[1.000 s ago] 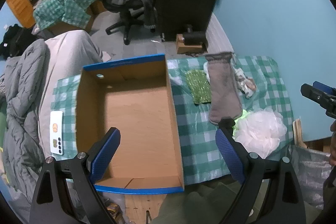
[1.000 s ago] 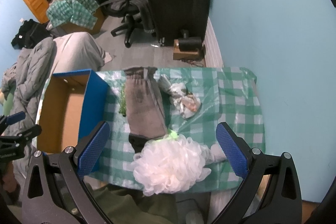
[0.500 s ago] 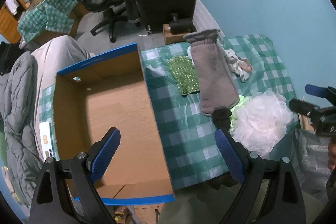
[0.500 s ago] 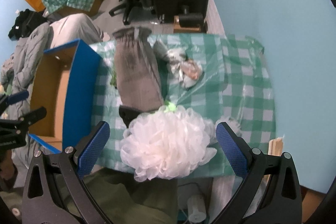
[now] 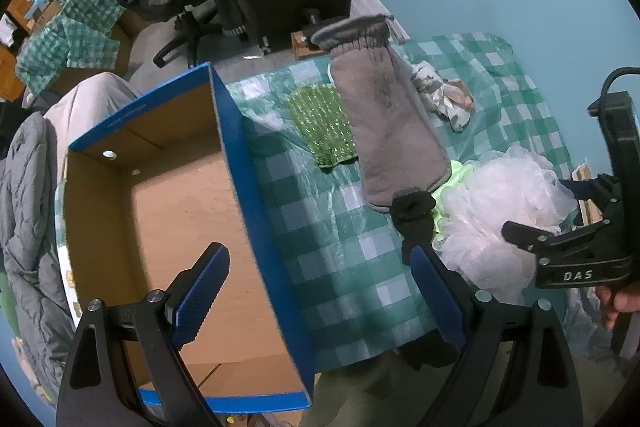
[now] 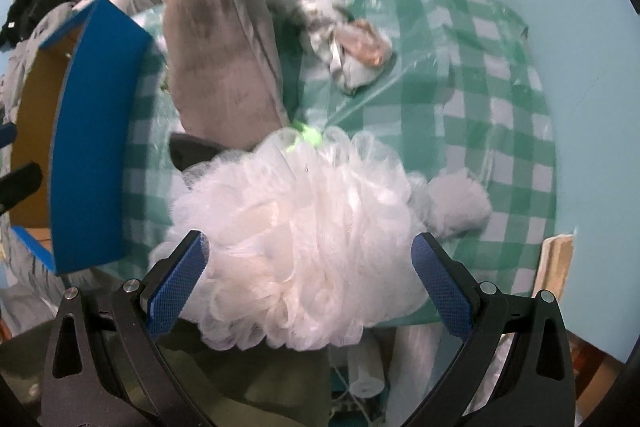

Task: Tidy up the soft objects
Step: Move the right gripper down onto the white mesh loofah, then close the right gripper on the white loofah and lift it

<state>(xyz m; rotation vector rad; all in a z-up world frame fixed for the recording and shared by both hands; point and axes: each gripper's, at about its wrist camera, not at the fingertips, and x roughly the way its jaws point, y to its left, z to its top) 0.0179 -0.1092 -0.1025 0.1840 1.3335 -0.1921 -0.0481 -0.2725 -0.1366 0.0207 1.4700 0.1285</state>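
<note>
Sponge now fills my right gripper, jaws apart; left gripper, also apart, idles at nine o'clock over the box.

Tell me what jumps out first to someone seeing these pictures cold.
The big white mesh bath pouf fills the near edge of the green-checked tablecloth, sitting between the open right tongs. Next is the empty cardboard box with blue rims on the table's left side, with the open left tongs hanging over its right wall. A long grey mitt lies between box and pouf, beside a green sparkly cloth.
</note>
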